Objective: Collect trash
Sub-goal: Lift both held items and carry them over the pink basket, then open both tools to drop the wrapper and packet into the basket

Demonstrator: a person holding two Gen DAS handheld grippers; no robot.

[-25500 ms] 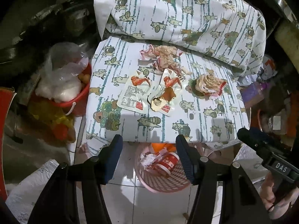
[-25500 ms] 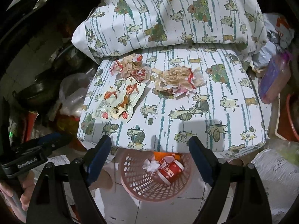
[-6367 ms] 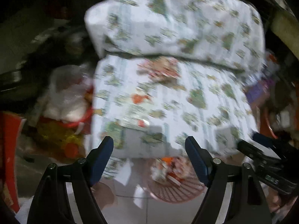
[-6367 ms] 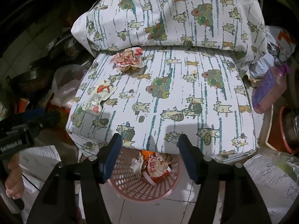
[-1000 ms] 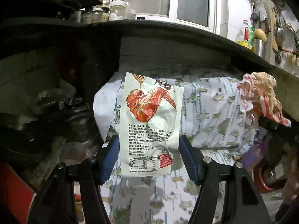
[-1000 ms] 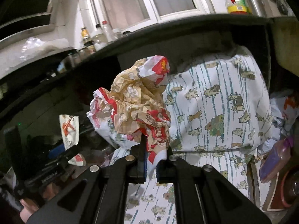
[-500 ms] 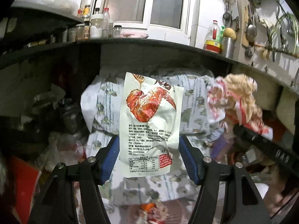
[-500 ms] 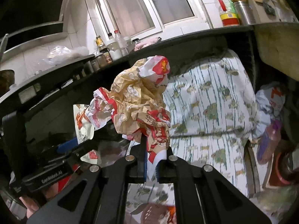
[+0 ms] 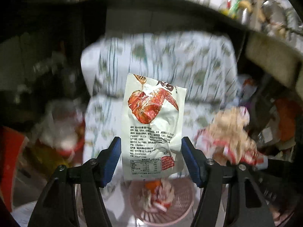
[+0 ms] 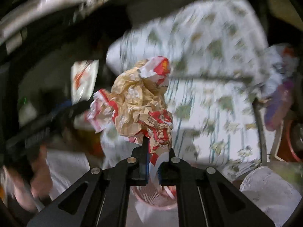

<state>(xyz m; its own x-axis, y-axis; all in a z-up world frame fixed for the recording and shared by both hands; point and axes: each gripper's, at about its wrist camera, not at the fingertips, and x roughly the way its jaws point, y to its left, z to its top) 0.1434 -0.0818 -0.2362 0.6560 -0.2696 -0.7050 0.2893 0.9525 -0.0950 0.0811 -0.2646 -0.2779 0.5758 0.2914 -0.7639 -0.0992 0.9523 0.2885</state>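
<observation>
Behind everything, blurred by motion, sits a table (image 9: 106, 113) draped in a white cloth printed with green and blue cartoon figures, with a bundle in the same cloth (image 9: 161, 56) piled at its far side, and a dark shelf edge arching across the top of both views

Your left gripper (image 9: 150, 159) has its blue-padded jaws set apart with a white snack packet (image 9: 153, 124) standing upright between them; the packet shows a red chicken wing picture above printed text, and its side edges meet the pads, so you are gripping it across its width. Straight below it on the floor is the pink mesh basket (image 9: 181, 206), already holding red, white and orange scraps

Your right gripper (image 10: 152, 167) has its jaws drawn nearly together, pinching the bottom tail of a crumpled tan, red and white paper wrapper (image 10: 140, 102) that balloons upward above the fingertips. Part of the same basket (image 10: 151, 198) shows just below those jaws. From the left view the wrapper (image 9: 227, 134) hangs to the right of the packet, and from the right view the packet (image 10: 84, 79) appears blurred at the left
</observation>
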